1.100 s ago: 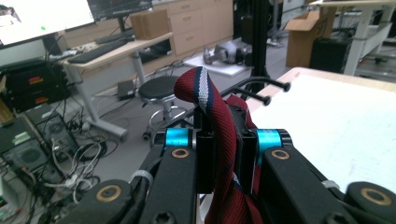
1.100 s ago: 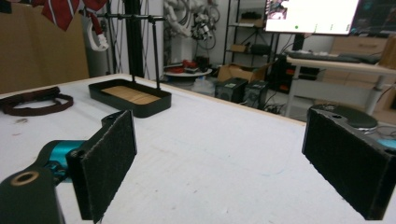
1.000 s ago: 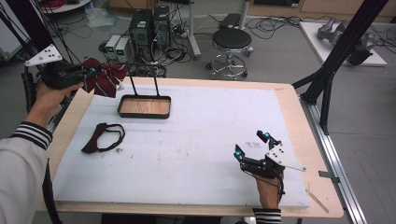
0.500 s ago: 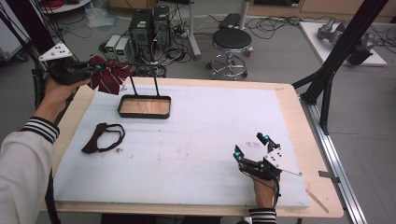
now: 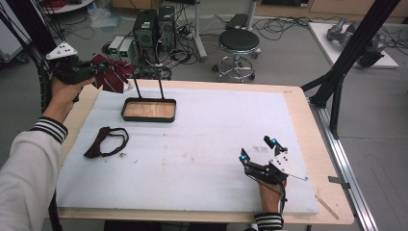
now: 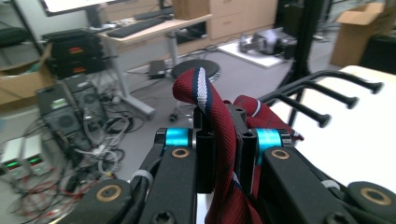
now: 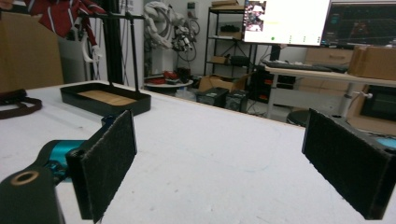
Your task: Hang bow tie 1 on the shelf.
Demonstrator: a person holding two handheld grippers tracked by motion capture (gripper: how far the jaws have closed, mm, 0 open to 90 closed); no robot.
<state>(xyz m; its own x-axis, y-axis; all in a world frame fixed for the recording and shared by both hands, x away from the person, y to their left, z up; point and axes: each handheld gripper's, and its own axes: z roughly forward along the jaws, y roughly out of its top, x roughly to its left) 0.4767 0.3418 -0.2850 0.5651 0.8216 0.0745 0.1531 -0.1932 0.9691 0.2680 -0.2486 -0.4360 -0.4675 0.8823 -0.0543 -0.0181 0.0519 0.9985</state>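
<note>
Currently the left gripper (image 5: 98, 72) is clamped on a red striped bow tie (image 5: 114, 77), holding it in the air just beyond the far left corner of the white pad (image 5: 202, 144), beside the top of the rack (image 5: 144, 82) that rises from the tray (image 5: 148, 109). Seen along the left gripper's own jaws, the tie's fabric (image 6: 219, 135) is pinched tight between them, with a loop standing up above the jaw tips and the rack's black pegs (image 6: 327, 98) close by at the right. A second, dark bow tie (image 5: 107, 142) lies flat on the pad, in front of the tray and to its left. Well apart from the tray, near the pad's front right corner, the right gripper (image 5: 257, 150) rests low over the pad with its jaws spread wide and nothing between them.
</note>
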